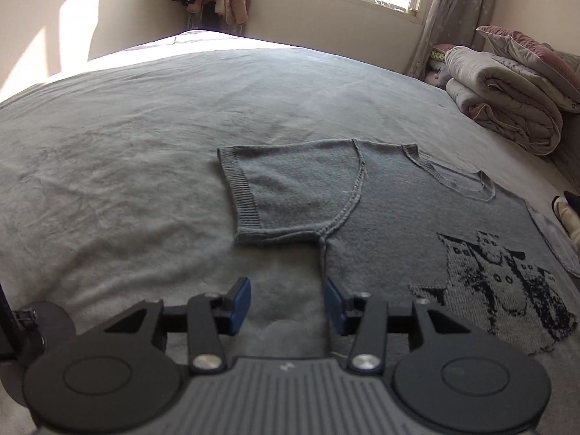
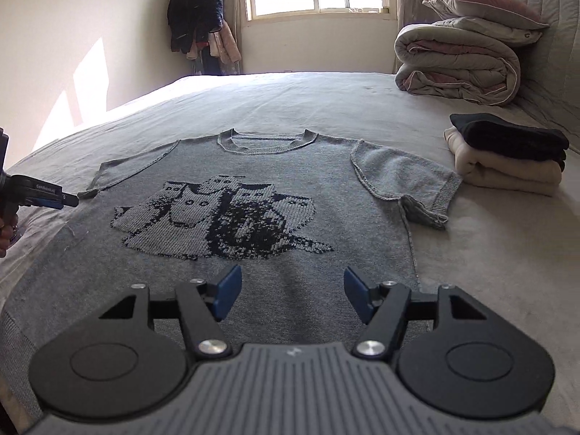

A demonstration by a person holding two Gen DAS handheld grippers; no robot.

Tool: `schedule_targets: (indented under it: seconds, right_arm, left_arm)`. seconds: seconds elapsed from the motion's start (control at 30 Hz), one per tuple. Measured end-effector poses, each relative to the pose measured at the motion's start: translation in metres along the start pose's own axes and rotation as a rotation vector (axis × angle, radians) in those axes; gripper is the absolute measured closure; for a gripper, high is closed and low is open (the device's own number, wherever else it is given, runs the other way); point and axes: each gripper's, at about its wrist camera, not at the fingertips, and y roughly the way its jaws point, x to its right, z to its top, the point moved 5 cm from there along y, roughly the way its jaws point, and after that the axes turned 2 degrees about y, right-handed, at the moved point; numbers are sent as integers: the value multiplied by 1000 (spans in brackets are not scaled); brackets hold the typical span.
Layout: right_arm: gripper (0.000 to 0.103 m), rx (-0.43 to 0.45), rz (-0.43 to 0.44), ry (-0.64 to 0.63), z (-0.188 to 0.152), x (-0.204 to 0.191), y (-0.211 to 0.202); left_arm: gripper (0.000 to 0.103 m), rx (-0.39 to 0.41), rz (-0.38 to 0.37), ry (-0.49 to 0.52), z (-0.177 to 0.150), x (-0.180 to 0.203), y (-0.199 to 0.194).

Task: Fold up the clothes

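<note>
A grey knitted short-sleeved sweater (image 2: 290,188) with a dark cat pattern lies flat, front up, on the bed. In the left wrist view its sleeve (image 1: 290,188) spreads out to the left of the side seam. My left gripper (image 1: 286,290) hovers open over the bedsheet just beside that seam, below the armpit, with nothing between its pads. It also shows at the left edge of the right wrist view as the left gripper (image 2: 67,201), near the sleeve cuff. My right gripper (image 2: 291,279) stands open above the sweater's lower body, empty.
A folded stack of cream and black clothes (image 2: 507,152) sits next to the sweater's other sleeve (image 2: 406,177). A rolled quilt with a pillow (image 2: 456,61) lies at the headboard. Clothes hang in the corner (image 2: 195,11). A hand (image 2: 5,232) shows at the left edge.
</note>
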Motion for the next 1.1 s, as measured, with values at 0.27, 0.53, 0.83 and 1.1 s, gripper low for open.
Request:
schedule_targets:
  seconds: [0.27, 0.53, 0.83, 1.1]
  right_arm:
    - [21, -58, 30, -12, -35, 4, 8]
    - [5, -71, 9, -114, -64, 5, -16]
    - [4, -68, -67, -37, -70, 38, -48]
    - [4, -29, -121, 186, -59, 71, -48]
  left_arm:
    - [42, 12, -240, 202, -69, 70, -26]
    - [38, 82, -220, 326, -110, 56, -61]
    - [36, 46, -224, 112, -119, 24, -90]
    - [40, 87, -176, 2, -108, 19, -89]
